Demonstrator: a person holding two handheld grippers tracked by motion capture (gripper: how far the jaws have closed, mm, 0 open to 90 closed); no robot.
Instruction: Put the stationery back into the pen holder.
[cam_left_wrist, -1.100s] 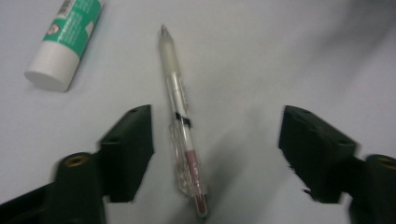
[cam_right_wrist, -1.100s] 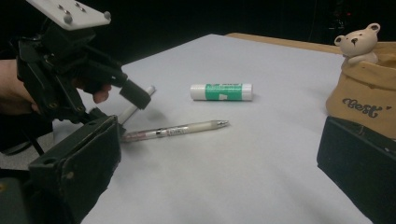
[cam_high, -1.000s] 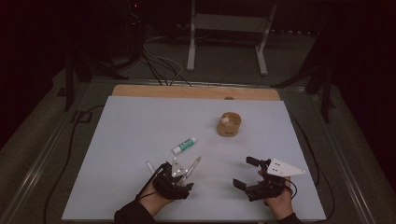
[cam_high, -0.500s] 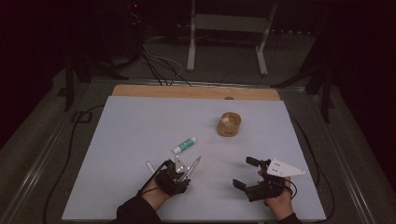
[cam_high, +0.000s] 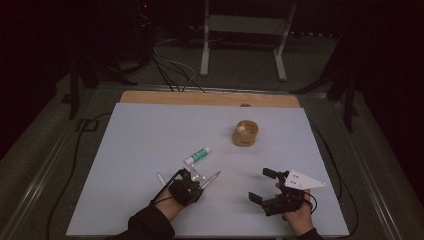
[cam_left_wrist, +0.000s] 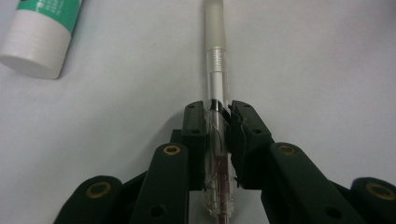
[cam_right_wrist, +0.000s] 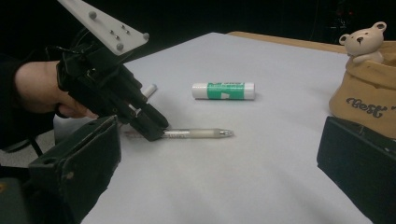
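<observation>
The surface (cam_high: 150, 130) is a pale sheet with a bare wooden strip along its far edge. The landmark is the tan pouch (cam_high: 245, 134), well toward the far right of the sheet. The pouch stands upright with its mouth open – a small cream bear figure (cam_right_wrist: 362, 40) pokes its head out at the top, and dark script lettering runs across the pouch's front in the right gripper view. What else lies inside it cannot be told.

A glue stick (cam_high: 197, 155), white with a green label, lies on its side nearer the person than the pouch and to its left, well apart from it.

The left hand-held gripper (cam_high: 200, 179) sits nearer still, beyond the glue stick from the pouch. Its jaws are pinched on a clear pen (cam_left_wrist: 215, 88) – the left gripper view shows the transparent barrel clamped between the two pads, the frosted tip end pointing away from the gripper. In the right gripper view the pen lies level on the sheet. A small white cap (cam_high: 160, 178) lies just beside this gripper, on the side away from the pouch.

The right hand-held gripper (cam_high: 263, 185) is held low over the sheet, nearer the person than the pouch and about in line with it. Its jaws are spread wide with nothing between them.
</observation>
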